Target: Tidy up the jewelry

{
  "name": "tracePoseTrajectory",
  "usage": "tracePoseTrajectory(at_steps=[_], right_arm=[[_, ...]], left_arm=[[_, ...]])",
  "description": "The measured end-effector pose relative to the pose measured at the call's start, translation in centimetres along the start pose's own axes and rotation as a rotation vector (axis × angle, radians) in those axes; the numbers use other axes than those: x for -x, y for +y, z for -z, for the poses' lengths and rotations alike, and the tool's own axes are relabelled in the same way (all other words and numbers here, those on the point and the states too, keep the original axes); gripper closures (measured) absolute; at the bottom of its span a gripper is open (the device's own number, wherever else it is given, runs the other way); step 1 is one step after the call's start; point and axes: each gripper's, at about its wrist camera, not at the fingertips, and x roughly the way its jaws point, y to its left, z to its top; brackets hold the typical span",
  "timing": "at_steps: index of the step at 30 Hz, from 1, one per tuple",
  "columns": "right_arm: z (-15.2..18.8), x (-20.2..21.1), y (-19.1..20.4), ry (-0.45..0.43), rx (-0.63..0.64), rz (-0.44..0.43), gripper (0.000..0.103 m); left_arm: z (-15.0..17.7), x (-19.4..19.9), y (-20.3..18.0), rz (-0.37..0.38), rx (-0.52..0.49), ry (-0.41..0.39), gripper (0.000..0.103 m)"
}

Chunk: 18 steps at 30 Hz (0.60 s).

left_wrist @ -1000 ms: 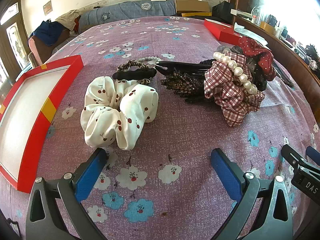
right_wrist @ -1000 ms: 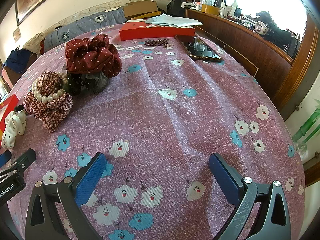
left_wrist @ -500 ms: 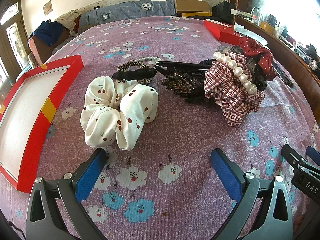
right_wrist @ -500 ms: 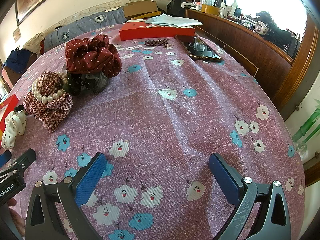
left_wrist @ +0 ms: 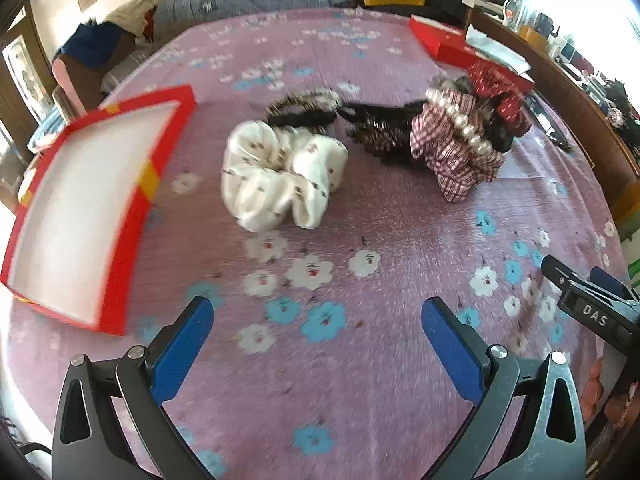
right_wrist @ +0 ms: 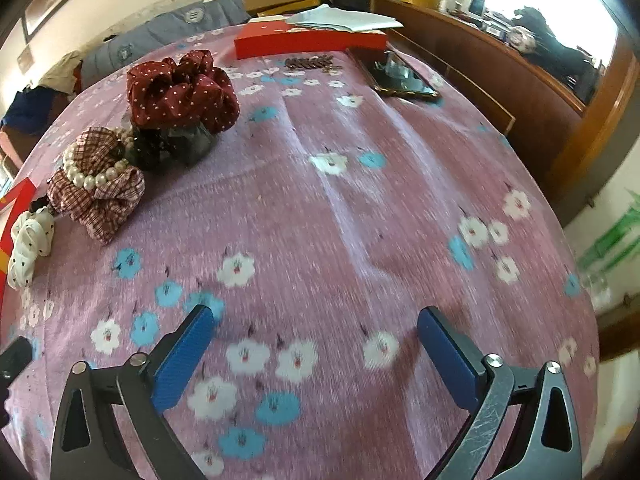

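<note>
White scrunchie (left_wrist: 280, 178) ahead of spread, empty left claw (left_wrist: 316, 344), apart

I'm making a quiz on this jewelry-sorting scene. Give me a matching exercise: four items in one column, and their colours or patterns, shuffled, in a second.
Items:
1. scrunchie nearest the open box
2. scrunchie with the pearl bracelet on it
3. scrunchie on top of the dark pile
4. open box

Descriptions:
A. dark red with white dots
B. red rim, white inside
C. white with small dark marks
D. red and white plaid

Pairs: 1-C, 2-D, 3-A, 4-B
</note>
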Motion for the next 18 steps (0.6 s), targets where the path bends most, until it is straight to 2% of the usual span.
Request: tracePoseTrajectory(at_steps=[8,14,18], right_arm=[[1.4,7.2,1.9,-0.065,0.027,-0.042,0.002],[1.7,13.9,3.6,-0.125,0.024,-0.123,0.002],[3.0,16.9,3.9,-0.144,-0.019,-0.153,0.002]], left_arm=[[0.0,6.2,1.5,-0.004,-0.015,-0.076,0.0],[0.1,11.2,2.8,0.045,0.008,-0.115,0.0],[0.4,14.7,3.5,-0.01,0.023,-0.218,0.0]])
